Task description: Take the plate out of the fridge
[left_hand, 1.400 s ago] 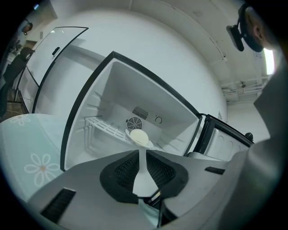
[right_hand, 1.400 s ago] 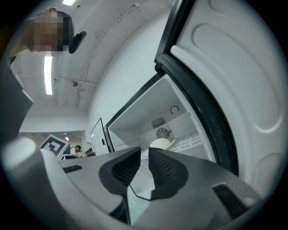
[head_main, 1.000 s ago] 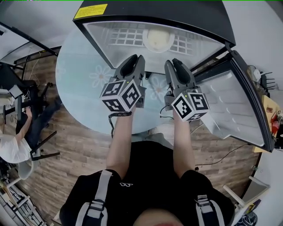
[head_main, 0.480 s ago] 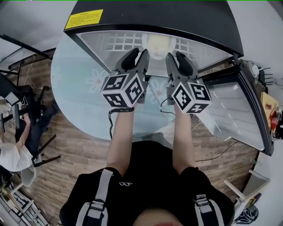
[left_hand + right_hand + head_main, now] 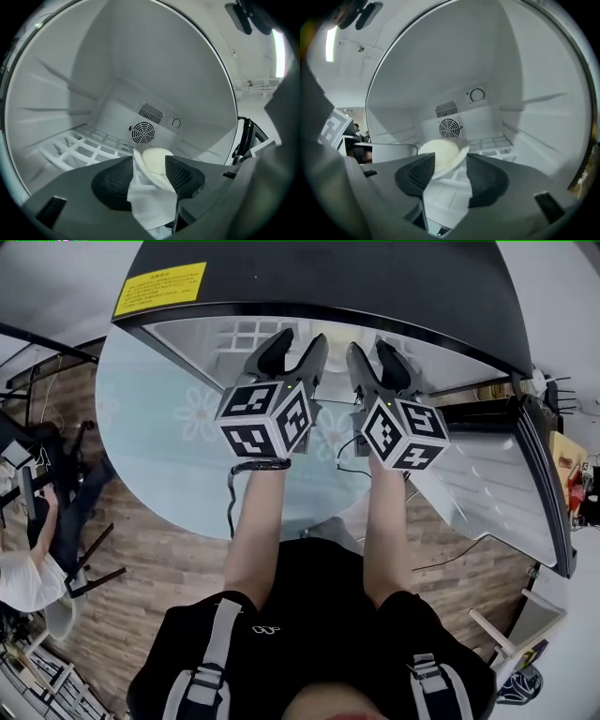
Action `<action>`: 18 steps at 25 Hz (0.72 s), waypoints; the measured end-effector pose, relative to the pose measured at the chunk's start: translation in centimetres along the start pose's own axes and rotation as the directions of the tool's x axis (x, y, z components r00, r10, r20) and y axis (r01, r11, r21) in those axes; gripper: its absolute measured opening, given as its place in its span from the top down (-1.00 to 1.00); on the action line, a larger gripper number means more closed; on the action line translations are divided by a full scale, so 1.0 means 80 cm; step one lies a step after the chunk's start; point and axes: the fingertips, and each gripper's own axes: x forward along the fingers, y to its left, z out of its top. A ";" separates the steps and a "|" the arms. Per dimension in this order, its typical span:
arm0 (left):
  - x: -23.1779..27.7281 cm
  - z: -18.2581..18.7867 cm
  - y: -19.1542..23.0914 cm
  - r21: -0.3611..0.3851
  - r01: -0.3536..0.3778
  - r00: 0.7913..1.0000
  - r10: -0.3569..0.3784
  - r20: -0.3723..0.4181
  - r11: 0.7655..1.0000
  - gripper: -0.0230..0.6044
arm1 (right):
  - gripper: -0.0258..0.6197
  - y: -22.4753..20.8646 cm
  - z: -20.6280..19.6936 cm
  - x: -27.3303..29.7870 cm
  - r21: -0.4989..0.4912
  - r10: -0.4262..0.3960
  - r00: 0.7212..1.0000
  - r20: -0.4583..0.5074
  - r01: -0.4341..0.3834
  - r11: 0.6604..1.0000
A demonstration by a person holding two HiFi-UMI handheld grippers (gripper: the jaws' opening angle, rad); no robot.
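A cream plate point(image 5: 153, 161) lies on the white wire shelf point(image 5: 79, 146) deep inside the open fridge point(image 5: 328, 277). My left gripper point(image 5: 296, 343) reaches into the opening. Its jaws are opening, and the plate's near rim shows between them with no pad pressing on it. My right gripper point(image 5: 373, 351) is beside it, its jaws also opening. In the right gripper view the plate point(image 5: 438, 153) sits just beyond and between the pads point(image 5: 485, 177), untouched. The fridge's top hides the plate in the head view.
The fridge door point(image 5: 497, 493) stands swung open to the right. A fan grille point(image 5: 142, 132) sits on the back wall. The fridge stands on a round glass table point(image 5: 178, 446) with flower prints. A seated person point(image 5: 23, 568) is at far left.
Both grippers have pushed forward into the fridge and their jaws have spread wider. The plate, seen in the head view before, is now hidden under the fridge top.
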 end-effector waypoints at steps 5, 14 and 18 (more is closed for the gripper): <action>0.007 -0.003 -0.009 0.049 0.003 1.000 -0.001 -0.029 0.999 0.21 | 0.19 -0.003 -0.001 0.007 0.011 -0.002 1.000 -0.018 0.002 1.000; 0.008 -0.001 -0.008 0.026 -0.010 1.000 0.010 -0.012 1.000 0.28 | 0.11 0.008 0.000 0.017 0.061 -0.003 0.999 -0.043 0.006 0.998; 0.006 -0.003 -0.001 -0.016 -0.040 0.999 0.040 0.011 0.999 0.49 | 0.53 -0.005 0.001 0.008 0.181 -0.008 1.000 0.011 0.005 0.983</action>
